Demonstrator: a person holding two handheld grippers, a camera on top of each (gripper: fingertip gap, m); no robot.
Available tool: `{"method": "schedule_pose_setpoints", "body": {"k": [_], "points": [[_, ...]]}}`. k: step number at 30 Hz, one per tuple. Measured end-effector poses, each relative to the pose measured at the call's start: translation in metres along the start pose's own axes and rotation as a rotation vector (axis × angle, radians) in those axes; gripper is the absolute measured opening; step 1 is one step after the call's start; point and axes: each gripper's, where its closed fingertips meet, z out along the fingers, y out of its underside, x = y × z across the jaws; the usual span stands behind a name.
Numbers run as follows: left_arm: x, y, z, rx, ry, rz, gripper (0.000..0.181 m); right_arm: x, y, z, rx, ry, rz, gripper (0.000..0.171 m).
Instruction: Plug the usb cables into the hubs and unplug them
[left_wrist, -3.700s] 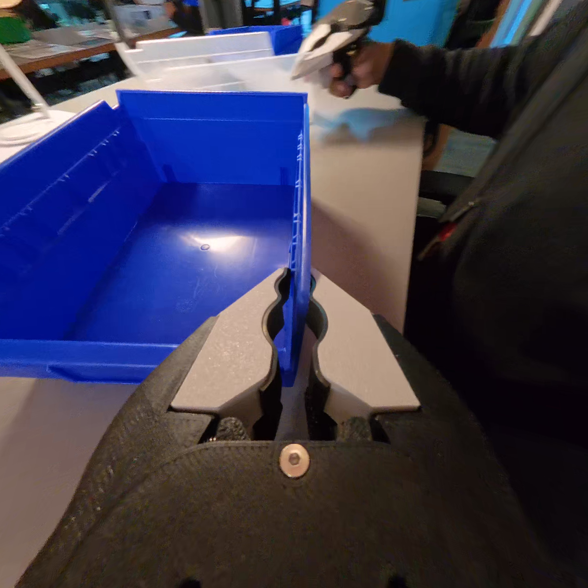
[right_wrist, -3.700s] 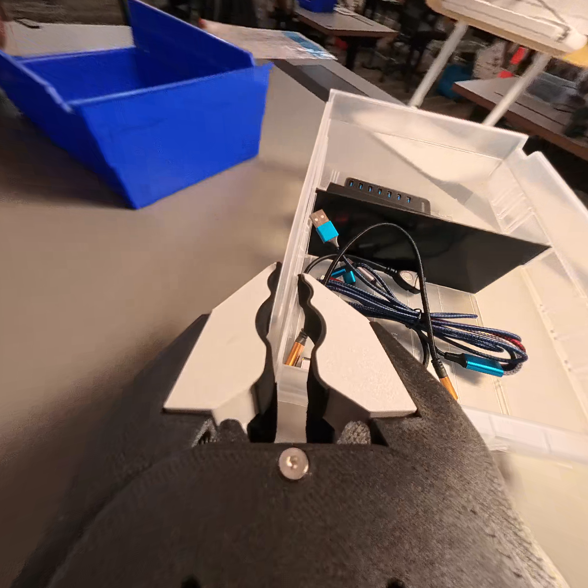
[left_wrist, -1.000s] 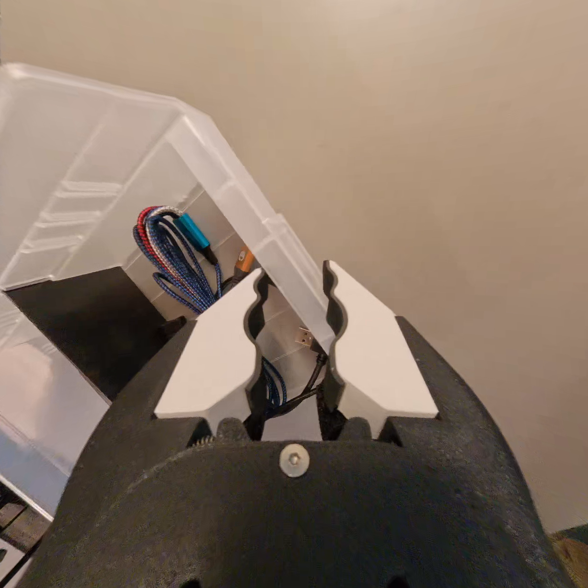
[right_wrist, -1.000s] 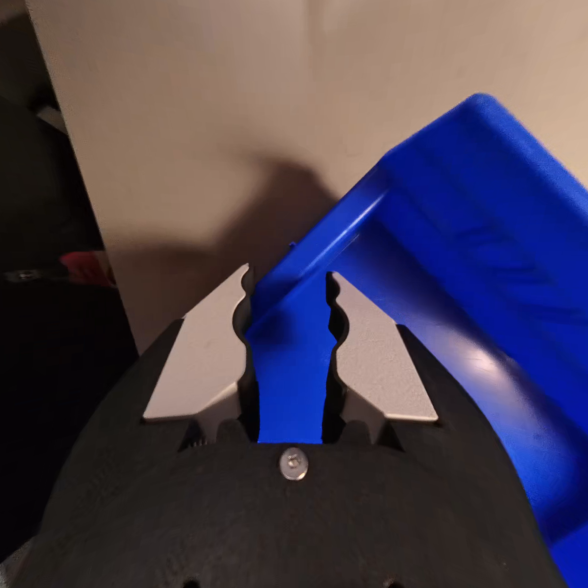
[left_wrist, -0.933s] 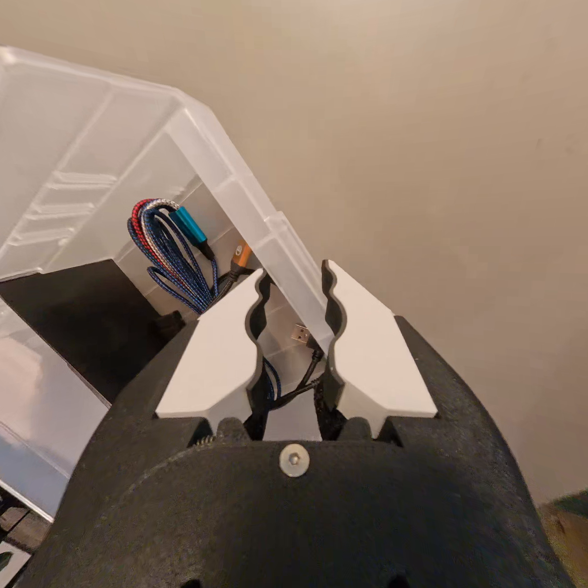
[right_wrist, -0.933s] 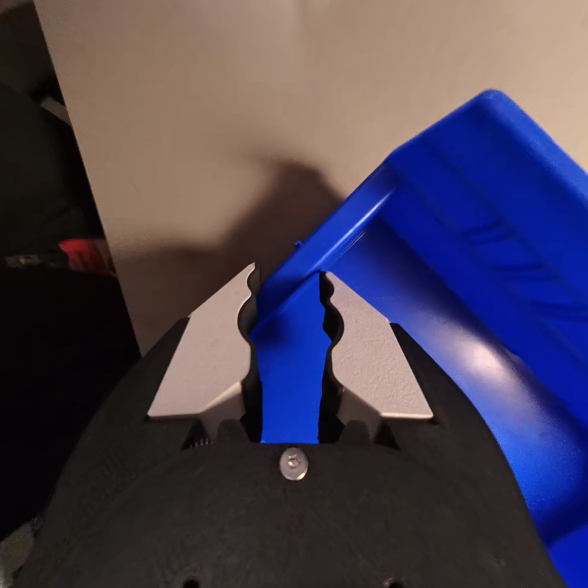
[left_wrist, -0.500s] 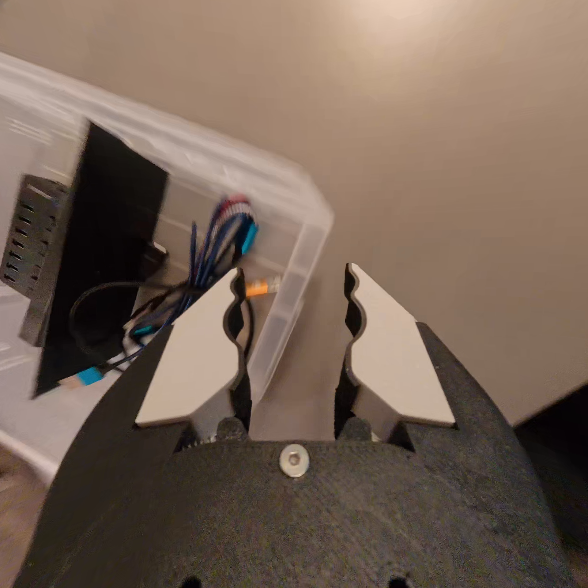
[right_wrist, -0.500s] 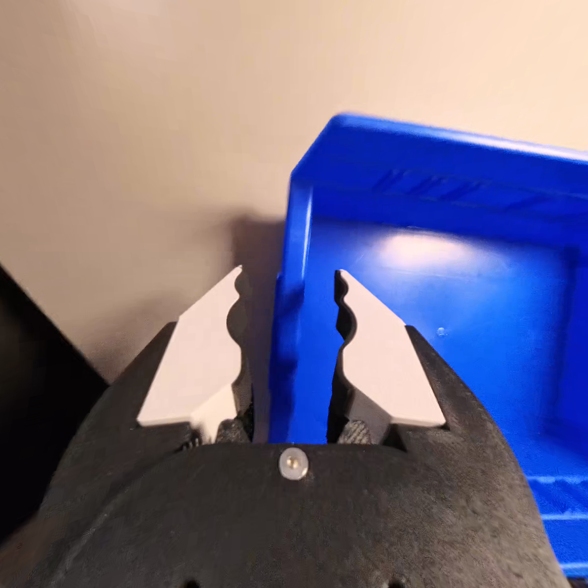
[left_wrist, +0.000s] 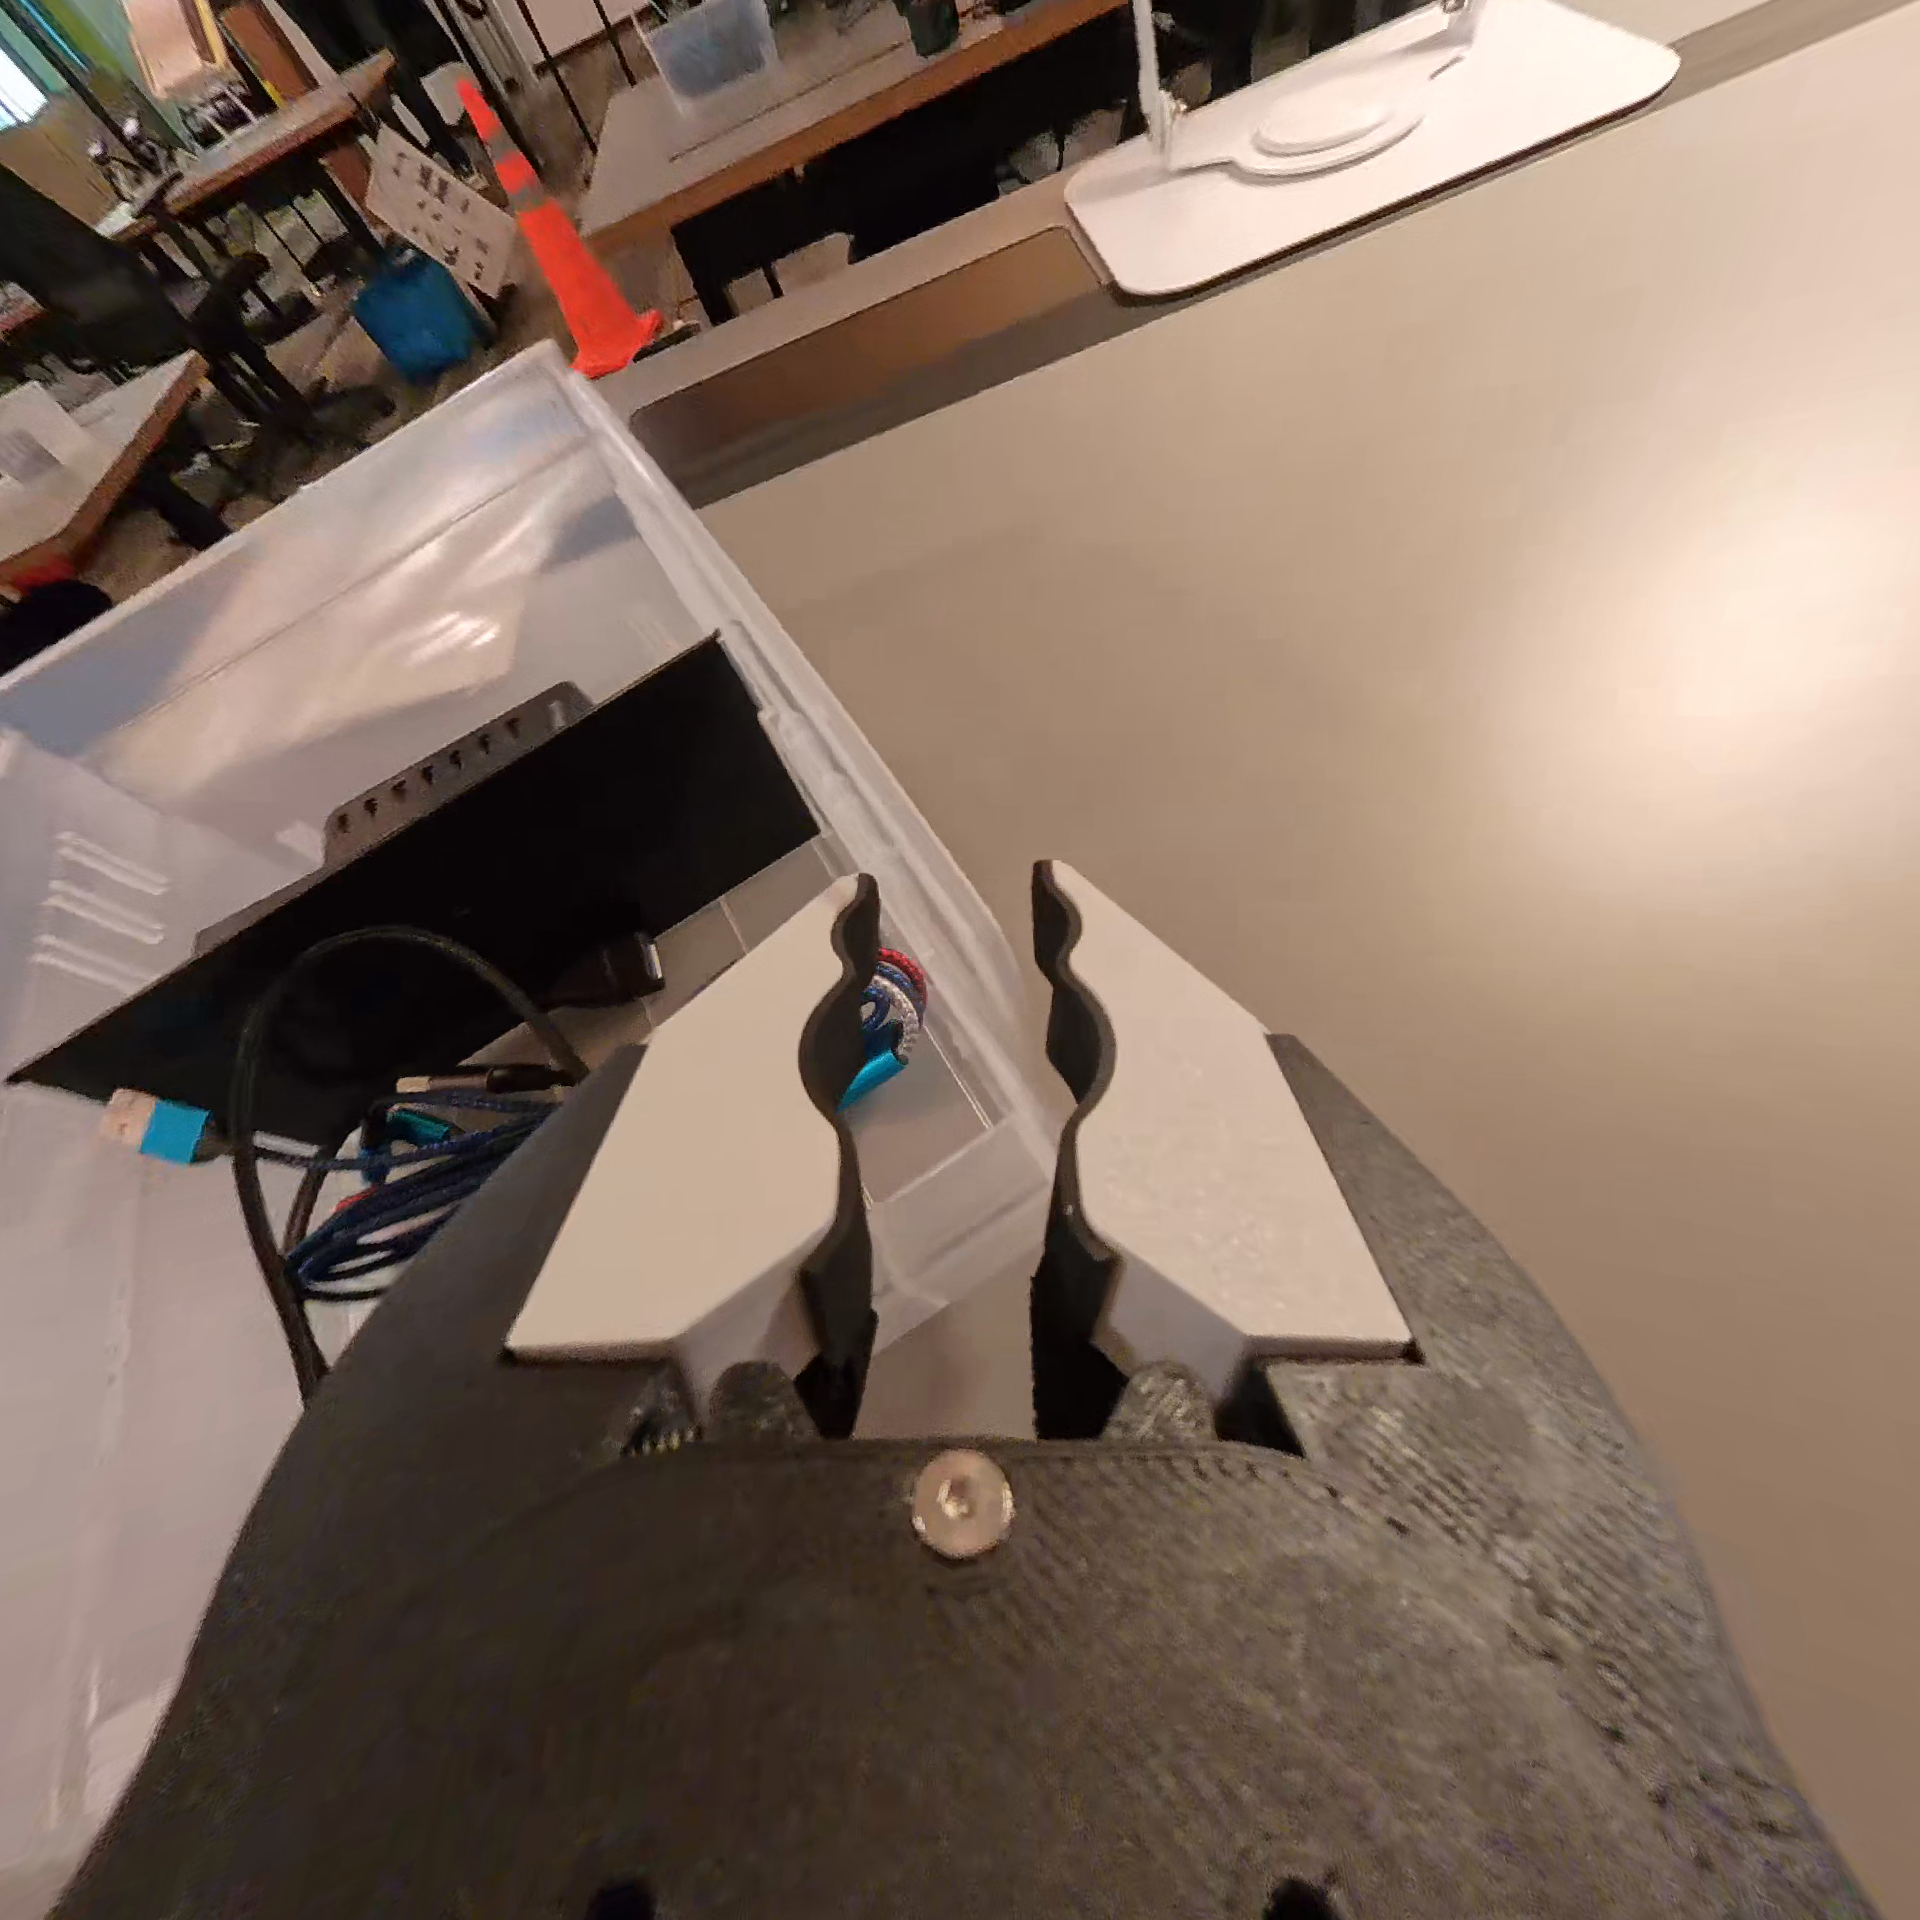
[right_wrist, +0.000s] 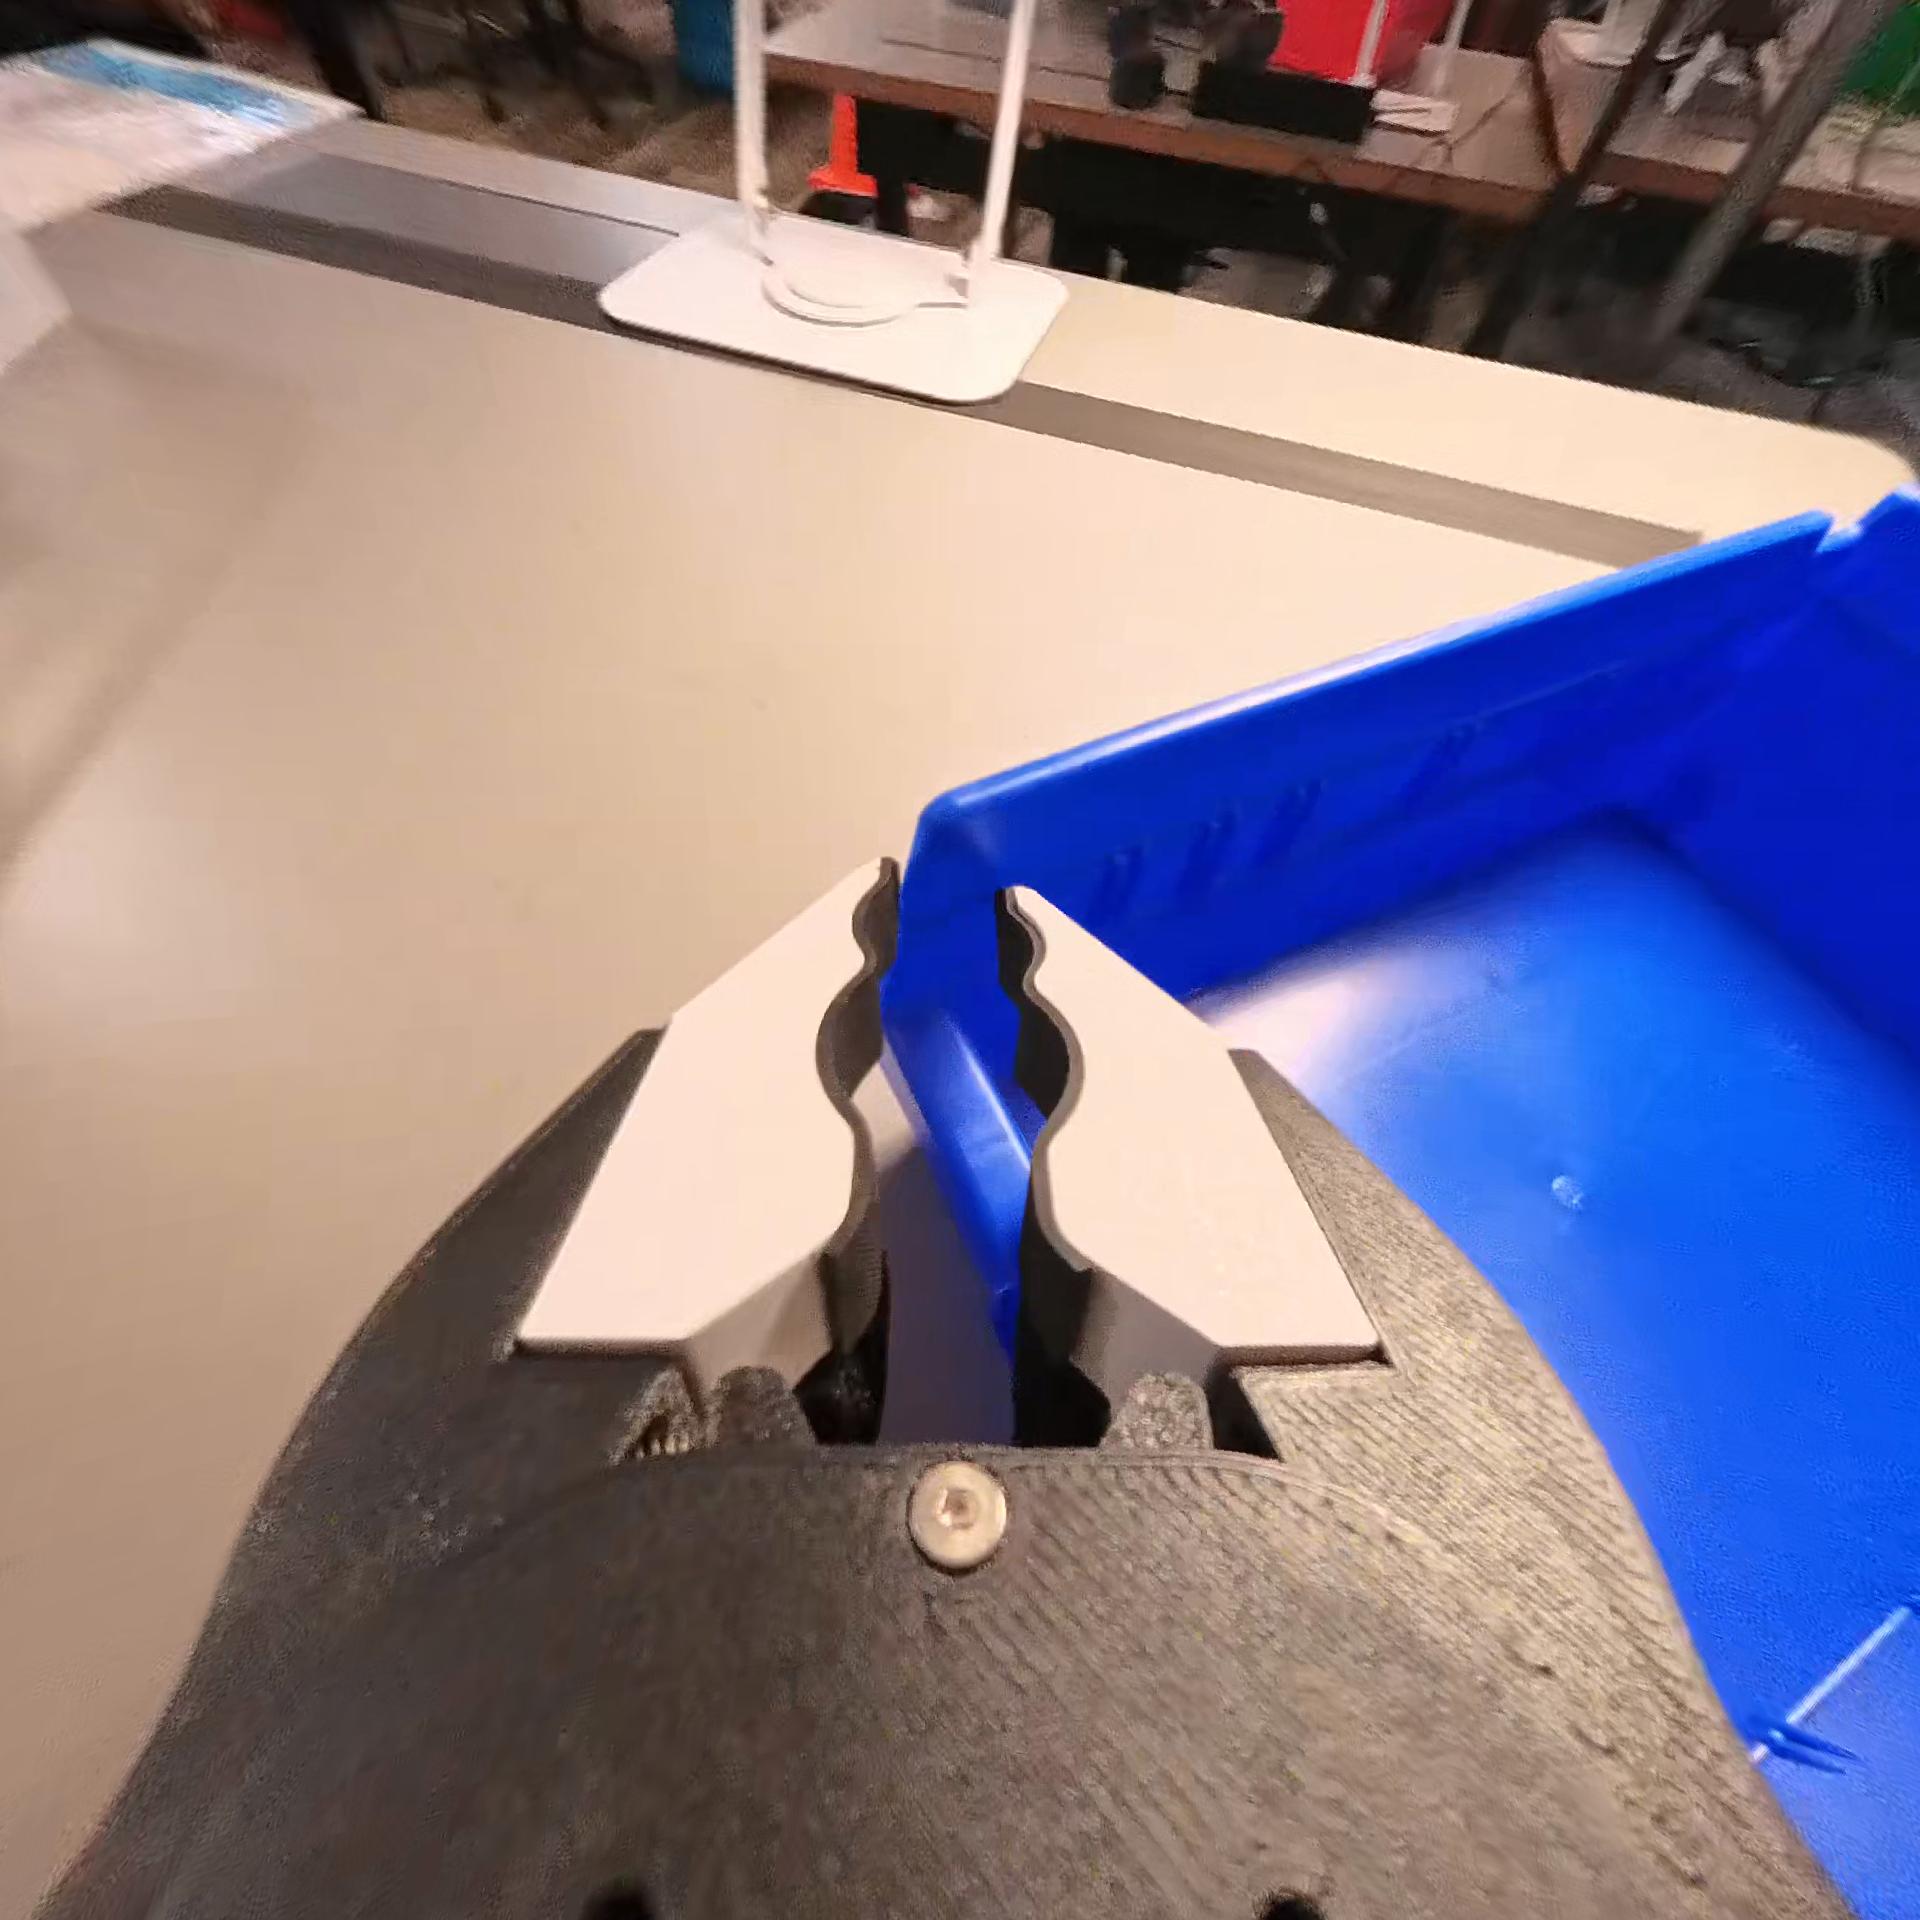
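Left wrist view: clear plastic bin (left_wrist: 852, 831) on the beige table (left_wrist: 1455, 623), filling the frame from 8 to 11 o'clock. Its right wall runs between the fingers of the left gripper (left_wrist: 951, 883); the left finger (left_wrist: 717, 1164) sits over the bin's interior, the right finger (left_wrist: 1195, 1164) outside it. Jaws spread, with a gap either side of the wall; I cannot tell whether either pad touches it.

Bin contents: a black hub (left_wrist: 499, 831) with a row of slots along its upper edge, lying tilted against the far wall. At 8 o'clock from the fingers, a tangle of usb cables (left_wrist: 416, 1195): blue braided cord, one black cord looping upward, a cyan plug with its metal end exposed (left_wrist: 156, 1127) at the left. A red-white-blue braided coil with a cyan plug (left_wrist: 888, 1023) shows in the gap beside the left finger. No cable visibly seated in the hub.

Right wrist view: blue plastic bin (right_wrist: 1455, 748) at 2 to 4 o'clock, interior bare as far as visible. The right gripper (right_wrist: 945, 894) straddles its near-left corner rim, fingertips close against both faces, pinching it.

White flat stand base (right_wrist: 831, 312) at 12 o'clock on the table's far edge.
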Motion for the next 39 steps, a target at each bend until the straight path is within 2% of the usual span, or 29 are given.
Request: {"method": "schedule_pose_setpoints", "body": {"k": [6, 10, 14, 16, 18, 19, 21, 27, 32, 39], "points": [[-0.047, 0.027, -0.035, 0.037, -0.133, -0.021, 0.01, 0.021, 0.025, -0.052, 0.016, -0.081, -0.105, 0.014], [-0.066, 0.034, -0.048, 0.049, -0.19, -0.019, 0.008, 0.044, 0.036, -0.073, 0.038, 0.007, -0.081, 0.012], [-0.071, 0.032, -0.044, 0.07, -0.21, 0.003, 0.008, 0.066, 0.049, -0.062, 0.023, 0.168, -0.008, 0.042], [-0.073, 0.033, -0.044, 0.07, -0.208, -0.004, 0.008, 0.072, 0.046, -0.059, 0.052, 0.221, -0.011, 0.035], [-0.078, 0.036, -0.047, 0.068, -0.214, -0.015, 0.008, 0.083, 0.046, -0.059, 0.052, 0.301, -0.041, 0.012], [-0.08, 0.038, -0.05, 0.071, -0.215, -0.017, 0.008, 0.091, 0.047, -0.061, 0.043, 0.346, -0.082, 0.01], [-0.084, 0.043, -0.056, 0.076, -0.211, -0.022, 0.008, 0.102, 0.05, -0.066, 0.033, 0.368, -0.138, 0.009], [-0.096, 0.054, -0.074, 0.054, -0.205, -0.003, 0.008, 0.136, 0.061, -0.082, 0.015, 0.33, -0.077, 0.006], [-0.114, 0.062, -0.075, 0.047, -0.22, -0.015, 0.008, 0.164, 0.062, -0.08, -0.007, 0.321, -0.04, 0.005], [-0.142, 0.071, -0.075, 0.028, -0.225, -0.019, 0.008, 0.167, 0.064, -0.083, -0.018, 0.293, -0.03, 0.005]]}}
